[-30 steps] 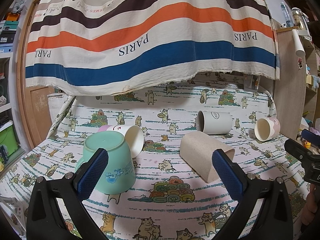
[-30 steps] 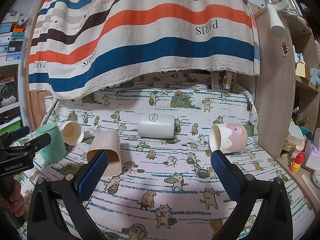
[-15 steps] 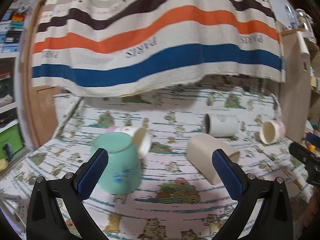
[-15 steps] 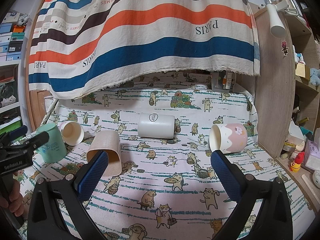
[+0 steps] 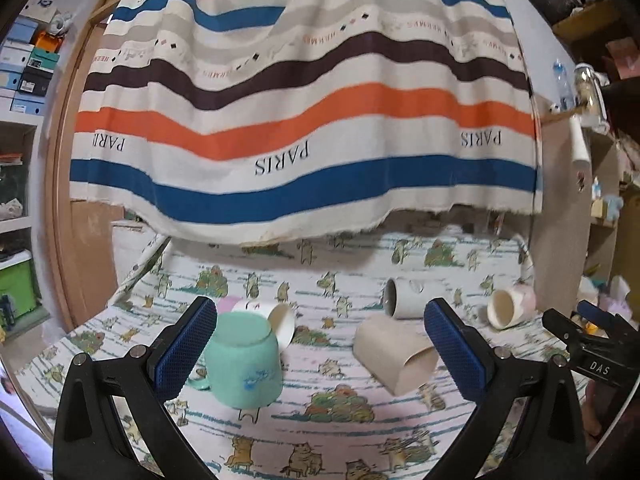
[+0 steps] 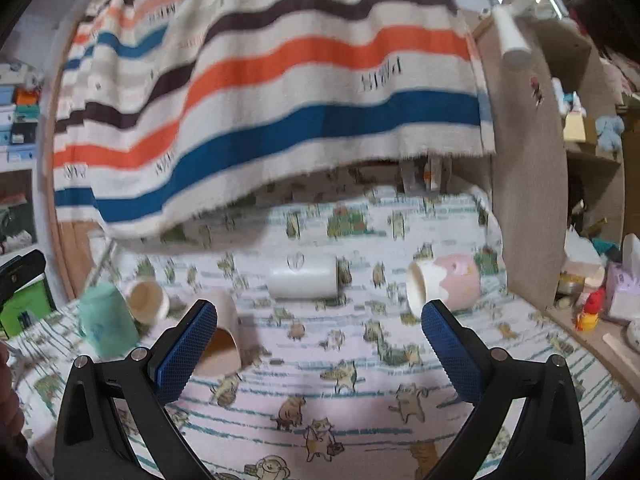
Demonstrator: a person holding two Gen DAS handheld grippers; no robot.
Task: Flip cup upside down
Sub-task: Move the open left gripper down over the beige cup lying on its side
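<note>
A mint green cup stands upside down on the cat-print cloth; it also shows in the right wrist view. A beige cup lies on its side; it shows in the right wrist view too. A white cup, a pink and cream cup and a small white cup also lie on their sides. My left gripper is open and empty, raised in front of the green and beige cups. My right gripper is open and empty above the cloth.
A striped cloth hangs over the back of the table. A wooden cabinet stands at the right with small items on its shelves. Shelves with boxes stand at the left.
Both grippers have risen and pulled back, so the cups sit lower and smaller in both views. Both stay open. The cups have not moved.
</note>
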